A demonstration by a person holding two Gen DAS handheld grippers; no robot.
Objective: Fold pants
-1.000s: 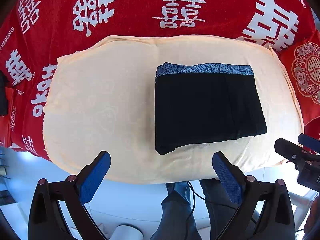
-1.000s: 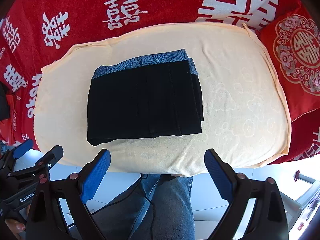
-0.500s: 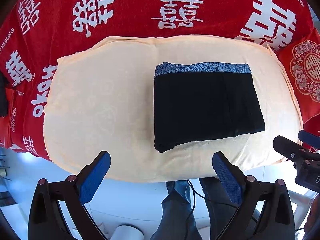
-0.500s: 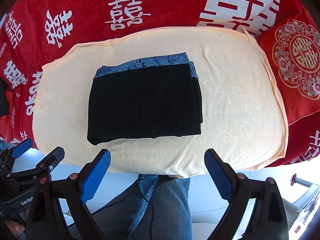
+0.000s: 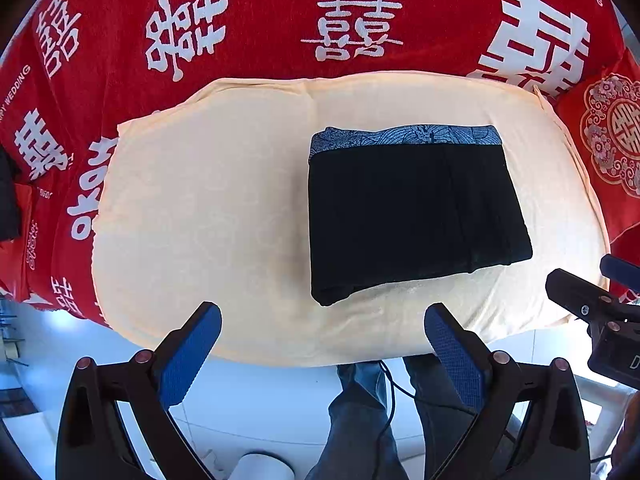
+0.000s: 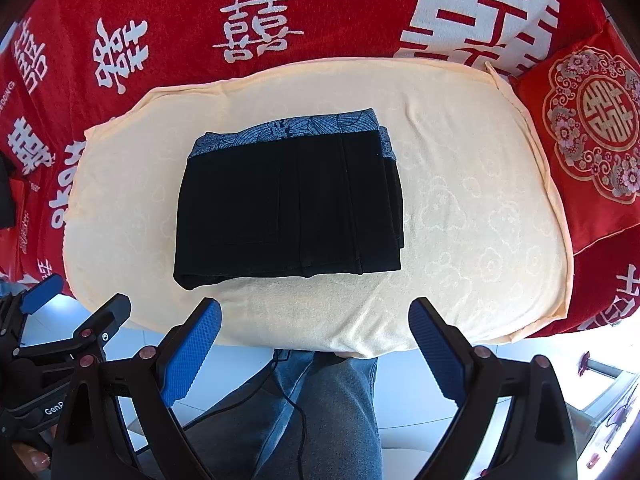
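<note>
black pants (image 5: 412, 208) folded flat on cream towel (image 5: 200, 200); left gripper (image 5: 322, 340) and right gripper (image 6: 314, 332) both spread wide, empty, clear of cloth.

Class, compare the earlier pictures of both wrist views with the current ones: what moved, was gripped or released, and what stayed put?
Almost nothing changed. Neither the left tongs nor the right tongs gripped or released anything; both stay open and empty near the cream towel's edge. The folded black pants stay flat on it, shifting only slightly in view as the cameras drift.
</note>
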